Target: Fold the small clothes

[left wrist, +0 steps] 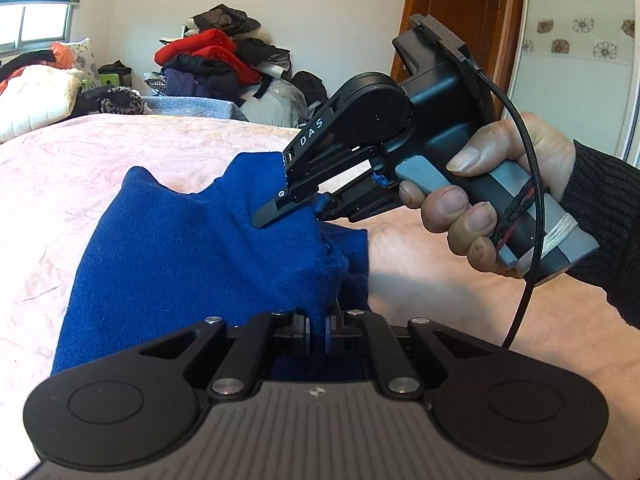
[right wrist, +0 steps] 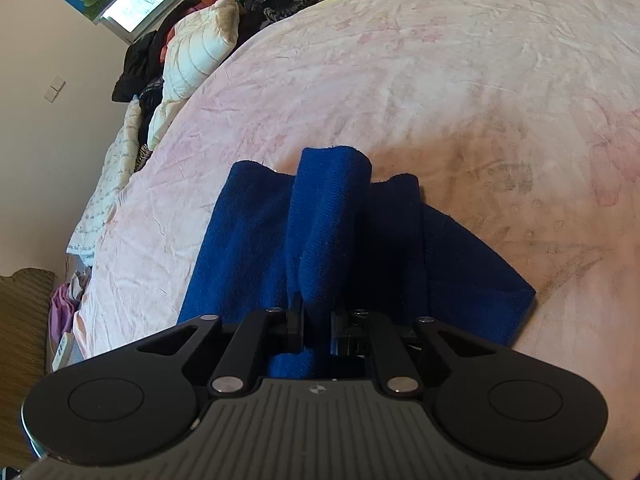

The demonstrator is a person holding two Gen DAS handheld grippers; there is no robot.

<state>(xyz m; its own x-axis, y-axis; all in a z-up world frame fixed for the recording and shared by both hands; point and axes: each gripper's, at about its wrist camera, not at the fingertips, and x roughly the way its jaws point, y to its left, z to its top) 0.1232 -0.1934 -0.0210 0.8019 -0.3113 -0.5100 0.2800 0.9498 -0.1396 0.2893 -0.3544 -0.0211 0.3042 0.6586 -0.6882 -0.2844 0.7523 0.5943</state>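
A blue knit garment (left wrist: 180, 248) lies partly lifted over the pink bedspread (left wrist: 80, 168). My left gripper (left wrist: 317, 330) is shut on a bunched edge of it at the near side. My right gripper (left wrist: 296, 210), held in a hand, is shut on another edge of the garment a little farther along, its fingers pressed into the cloth. In the right wrist view the garment (right wrist: 328, 220) rises in a fold from between the shut fingers of the right gripper (right wrist: 318, 328) and drapes down onto the bedspread (right wrist: 440, 80).
A pile of red, black and dark clothes (left wrist: 216, 60) sits at the far side of the bed. A white pillow (left wrist: 36, 96) and more clothes lie at the far left. A wooden door (left wrist: 460, 20) and a wardrobe (left wrist: 580, 60) stand to the right.
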